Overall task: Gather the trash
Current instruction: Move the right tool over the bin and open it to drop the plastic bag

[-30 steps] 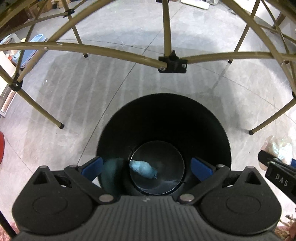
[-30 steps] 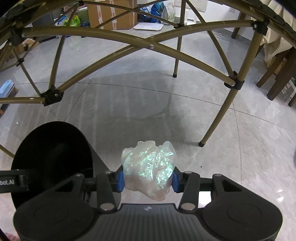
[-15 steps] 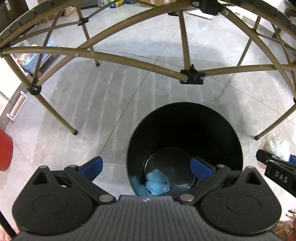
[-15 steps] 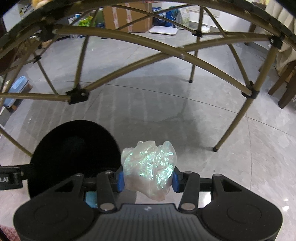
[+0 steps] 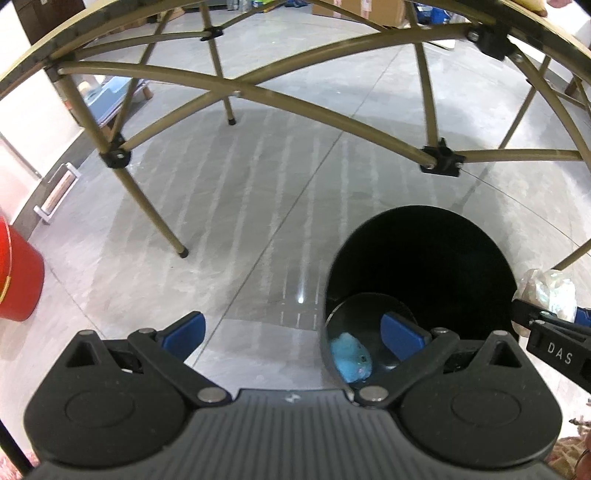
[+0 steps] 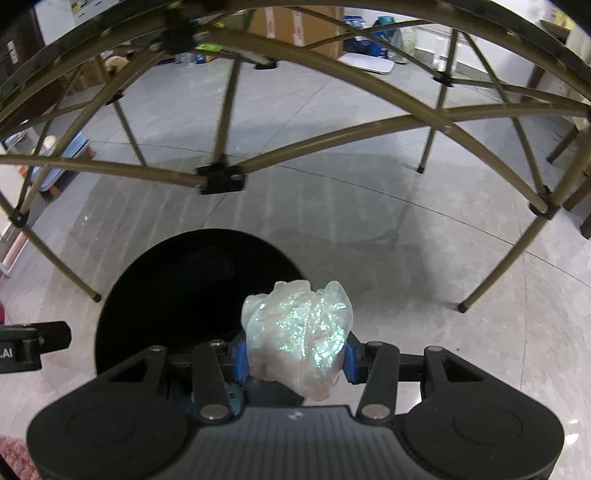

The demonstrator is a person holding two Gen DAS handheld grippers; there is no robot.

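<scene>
A black round bin point(image 5: 424, 266) stands on the grey floor under a table frame; a crumpled blue wad point(image 5: 350, 356) lies at its bottom. My left gripper point(image 5: 293, 334) is open and holds nothing; its right finger hangs over the bin's left rim. My right gripper point(image 6: 293, 360) is shut on a crumpled iridescent plastic wad point(image 6: 297, 332), held at the right edge of the bin point(image 6: 177, 291). From the left wrist view that wad point(image 5: 550, 291) and the right gripper point(image 5: 554, 325) show at the far right, beside the bin.
Olive metal table legs and cross struts point(image 5: 155, 206) point(image 6: 495, 273) ring the bin, with black joints point(image 6: 221, 179). A red container point(image 5: 16, 273) stands at the far left. Boxes and clutter point(image 6: 291, 26) lie at the far wall. A dark chair leg point(image 6: 569, 144) is at the right.
Both grippers have drifted left of the bin, which now sits further right in each view. The blue wad came to rest at the bin's bottom. The right grip is unchanged.
</scene>
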